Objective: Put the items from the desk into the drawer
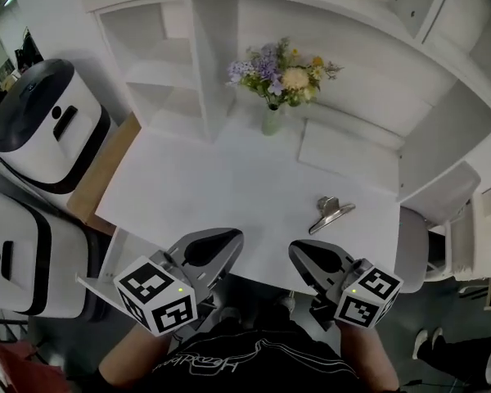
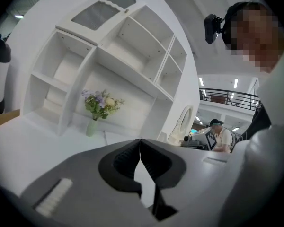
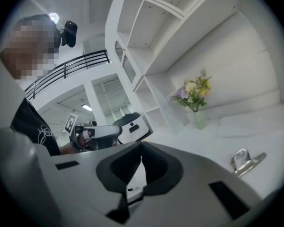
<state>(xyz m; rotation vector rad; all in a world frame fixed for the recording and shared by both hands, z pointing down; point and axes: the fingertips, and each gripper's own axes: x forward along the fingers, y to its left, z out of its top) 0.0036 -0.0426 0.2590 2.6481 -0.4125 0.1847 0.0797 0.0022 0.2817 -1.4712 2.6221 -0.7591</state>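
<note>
Closed, tip to tip and empty: left claw (image 2: pixel 140 145), at the near edge of the white surface (image 1: pixel 229 178). Same condition at the right claw (image 3: pixel 141 148), near edge, right side. Metal binder clip (image 1: pixel 331 213) lying on the surface, right of centre, just beyond the right claw, not touched. Vase of flowers (image 1: pixel 272 119) at the far side, below the shelves (image 1: pixel 172 80).

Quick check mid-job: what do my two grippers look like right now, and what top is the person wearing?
The left gripper and right gripper both have smooth grey shells, with black ribbed pads lining the jaws. The left marker cube and right marker cube are white with black squares and a small green light. The person wears a black top with white print. No cables show.
</note>
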